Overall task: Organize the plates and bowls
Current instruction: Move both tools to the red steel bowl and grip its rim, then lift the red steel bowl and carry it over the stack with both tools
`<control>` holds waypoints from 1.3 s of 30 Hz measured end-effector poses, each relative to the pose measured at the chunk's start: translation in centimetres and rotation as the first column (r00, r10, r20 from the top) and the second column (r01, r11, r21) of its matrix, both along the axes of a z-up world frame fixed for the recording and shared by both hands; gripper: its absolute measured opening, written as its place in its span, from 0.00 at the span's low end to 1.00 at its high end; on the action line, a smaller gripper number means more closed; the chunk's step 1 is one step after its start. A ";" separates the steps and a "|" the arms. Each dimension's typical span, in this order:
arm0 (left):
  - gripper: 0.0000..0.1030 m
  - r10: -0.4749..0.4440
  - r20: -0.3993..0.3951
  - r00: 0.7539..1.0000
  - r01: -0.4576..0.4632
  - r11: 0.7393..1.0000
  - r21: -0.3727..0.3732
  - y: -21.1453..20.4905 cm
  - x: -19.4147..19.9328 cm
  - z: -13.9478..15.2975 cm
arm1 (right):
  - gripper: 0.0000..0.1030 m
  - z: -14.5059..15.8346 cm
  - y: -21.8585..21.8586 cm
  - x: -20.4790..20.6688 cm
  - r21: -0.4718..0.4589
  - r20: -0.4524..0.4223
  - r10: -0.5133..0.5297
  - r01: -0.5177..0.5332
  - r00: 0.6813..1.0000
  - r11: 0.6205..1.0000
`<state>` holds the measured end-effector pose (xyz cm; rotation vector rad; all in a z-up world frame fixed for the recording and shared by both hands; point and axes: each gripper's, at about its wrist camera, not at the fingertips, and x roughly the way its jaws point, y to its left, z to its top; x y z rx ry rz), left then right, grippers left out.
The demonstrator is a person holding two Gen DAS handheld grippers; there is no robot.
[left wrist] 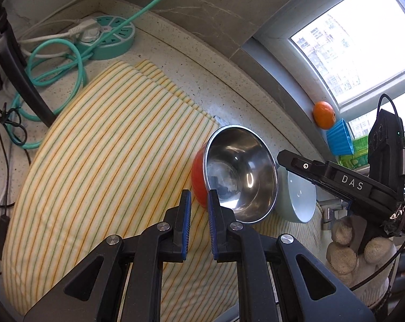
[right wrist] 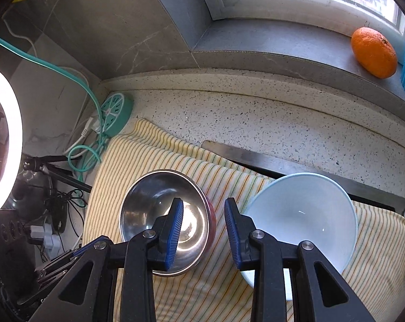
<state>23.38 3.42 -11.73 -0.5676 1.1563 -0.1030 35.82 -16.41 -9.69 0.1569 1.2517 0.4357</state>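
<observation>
A steel bowl with a red outside [left wrist: 240, 171] [right wrist: 159, 209] sits on a striped yellow cloth [left wrist: 108, 145] [right wrist: 223, 177]. A pale blue bowl [left wrist: 300, 198] [right wrist: 304, 214] sits just right of it. My left gripper [left wrist: 198, 198] is open and empty, its jaws straddling the near rim of the steel bowl without gripping it. My right gripper [right wrist: 203, 206] is open and empty above the gap between the two bowls; it shows in the left wrist view [left wrist: 333, 179] over the blue bowl.
A teal round power strip [left wrist: 108, 35] [right wrist: 116, 112] with cables lies at the back left. An orange [left wrist: 324, 114] [right wrist: 374, 52] and a blue ribbed cup [left wrist: 339, 136] stand on the window sill. A ring light [right wrist: 6, 136] is at the left.
</observation>
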 end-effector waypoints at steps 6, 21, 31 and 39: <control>0.11 -0.003 -0.007 1.000 0.003 1.000 -0.009 -0.2 0.7 -0.3 | 0.26 -0.5 0.4 0.8 -0.028 0.001 0.013 -0.013 1.000 1.000; 0.11 -0.020 -0.019 1.000 0.020 1.000 0.010 -0.9 1.7 -0.8 | 0.14 -1.8 2.1 1.0 -0.064 -0.027 0.074 -0.075 0.997 0.995; 0.09 -0.029 -0.020 0.999 0.029 0.999 0.024 -1.3 1.9 -1.1 | 0.09 -1.9 2.1 0.9 -0.067 -0.045 0.059 -0.062 0.997 0.996; 0.09 -0.030 -0.012 0.999 0.031 0.999 0.025 -1.4 1.5 -0.4 | 0.09 -1.3 1.7 0.4 -0.050 -0.052 0.043 -0.045 0.998 0.998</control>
